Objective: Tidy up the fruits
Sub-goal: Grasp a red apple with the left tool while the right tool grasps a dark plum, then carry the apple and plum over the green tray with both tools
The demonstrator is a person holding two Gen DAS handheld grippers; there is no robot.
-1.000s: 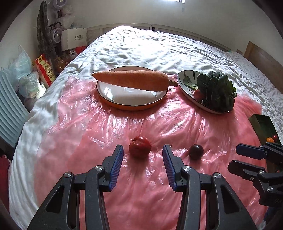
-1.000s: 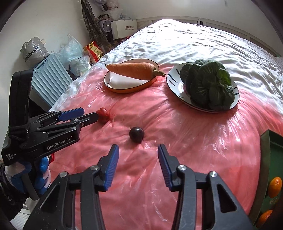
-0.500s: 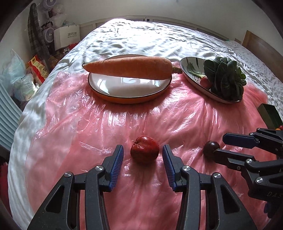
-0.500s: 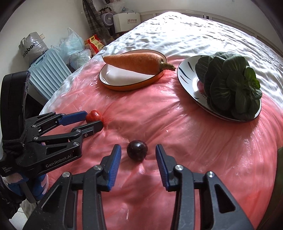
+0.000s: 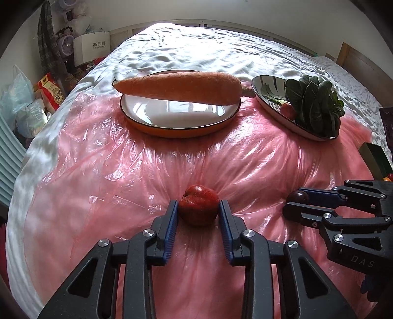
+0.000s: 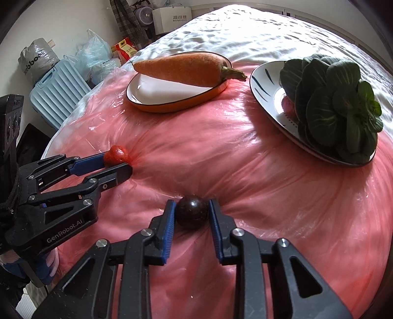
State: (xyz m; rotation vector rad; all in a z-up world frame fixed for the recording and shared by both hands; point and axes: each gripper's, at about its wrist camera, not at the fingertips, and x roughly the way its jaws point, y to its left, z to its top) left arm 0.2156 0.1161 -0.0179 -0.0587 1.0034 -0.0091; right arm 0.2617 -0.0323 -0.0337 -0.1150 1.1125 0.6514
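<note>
Bed with rumpled white sheet (image 5: pixel 196 49), daylight glaring on its far end. Pink plastic film (image 5: pixel 172 159) spread over near part. Pale walls. Wooden headboard (image 5: pixel 363 66) at right. Left corner cluttered: white box (image 6: pixel 172 18), small fan (image 5: pixel 65 45), plastic bags (image 6: pixel 94 52), ribbed light-blue case (image 6: pixel 59 90).

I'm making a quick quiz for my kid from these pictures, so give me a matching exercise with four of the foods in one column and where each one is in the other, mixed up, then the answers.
Things:
1. carrot
2. leafy greens
3. red fruit
4. dark plum

Places:
A. between the fingers of the right gripper
B. on the orange-rimmed plate
C. between the fingers of the left gripper
D. on the striped white plate

Pairs: 1-B, 2-D, 3-C, 4-A
</note>
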